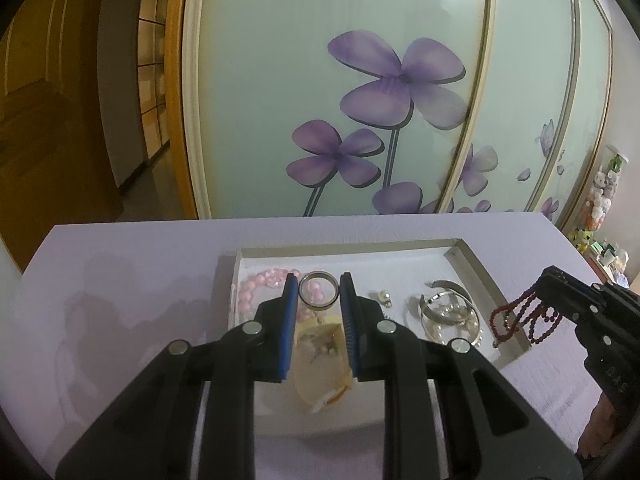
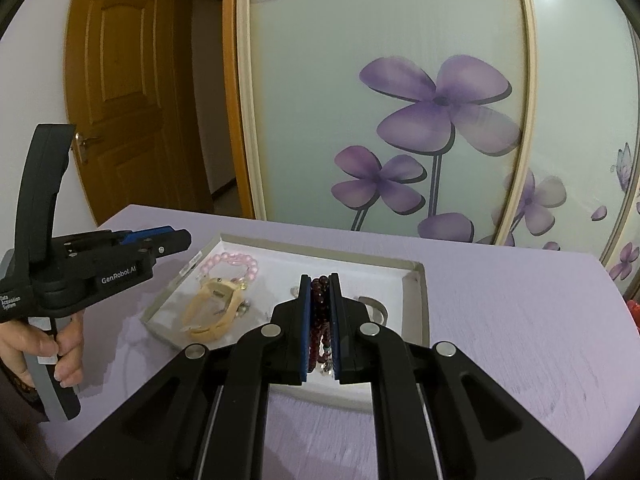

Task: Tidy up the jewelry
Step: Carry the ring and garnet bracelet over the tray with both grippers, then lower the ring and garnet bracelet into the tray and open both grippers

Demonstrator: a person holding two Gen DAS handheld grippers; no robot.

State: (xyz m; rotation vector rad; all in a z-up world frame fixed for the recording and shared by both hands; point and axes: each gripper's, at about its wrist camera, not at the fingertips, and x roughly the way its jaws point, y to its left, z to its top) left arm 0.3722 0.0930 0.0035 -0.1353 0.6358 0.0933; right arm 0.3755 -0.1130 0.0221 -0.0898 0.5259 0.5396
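Observation:
My left gripper [image 1: 319, 278] is shut on a silver ring [image 1: 320, 308], held upright between its blue pads above the left part of a shallow white tray [image 1: 344, 249]. From the right wrist view the left gripper [image 2: 186, 237] hovers beside the tray's [image 2: 416, 304] left corner, a hand [image 2: 60, 344] on its handle. My right gripper [image 2: 320, 278] is shut on a dark red bead string [image 2: 319, 312], which hangs in loops [image 1: 520, 316] below that gripper [image 1: 540, 282] over the tray's right edge.
In the tray lie a pink bead bracelet [image 1: 256, 286], a yellow-strapped watch [image 2: 212, 312], a small charm [image 1: 384, 296] and silver bangles [image 1: 444, 312]. The tray sits on a lilac-covered table [image 2: 520, 320]. A flowered sliding door [image 1: 360, 80] stands just behind.

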